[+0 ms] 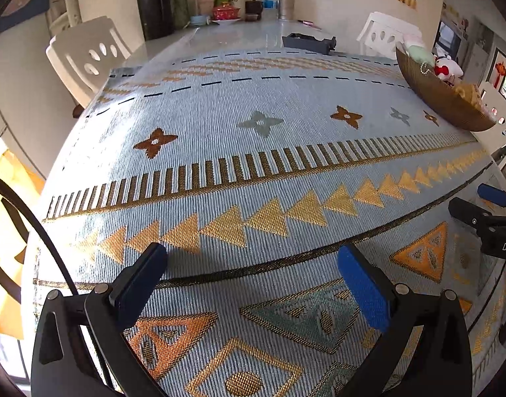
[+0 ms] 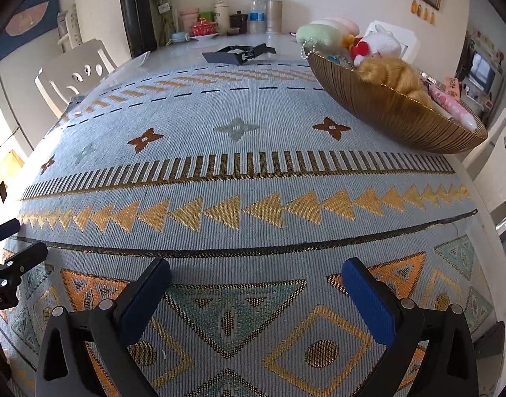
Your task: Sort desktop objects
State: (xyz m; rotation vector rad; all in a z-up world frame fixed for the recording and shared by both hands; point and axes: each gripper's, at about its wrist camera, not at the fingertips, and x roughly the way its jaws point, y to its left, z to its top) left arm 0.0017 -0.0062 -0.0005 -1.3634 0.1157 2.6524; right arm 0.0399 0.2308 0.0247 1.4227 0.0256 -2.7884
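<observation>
Both the left gripper (image 1: 253, 274) and right gripper (image 2: 256, 284) hang spread and empty; the ribbed golden bowl (image 2: 395, 115) brims with plush toys (image 2: 382, 44).

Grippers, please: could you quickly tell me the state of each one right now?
Left gripper: open, holding nothing, only the patterned mat beneath.
Right gripper: open wide, holding nothing.

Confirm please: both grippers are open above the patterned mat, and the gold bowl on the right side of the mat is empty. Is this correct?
Not quite. The gold bowl is not empty: the right wrist view shows soft toys piled in it, among them a white plush. The rest stands: the left gripper and right gripper are open above the patterned mat.
</observation>
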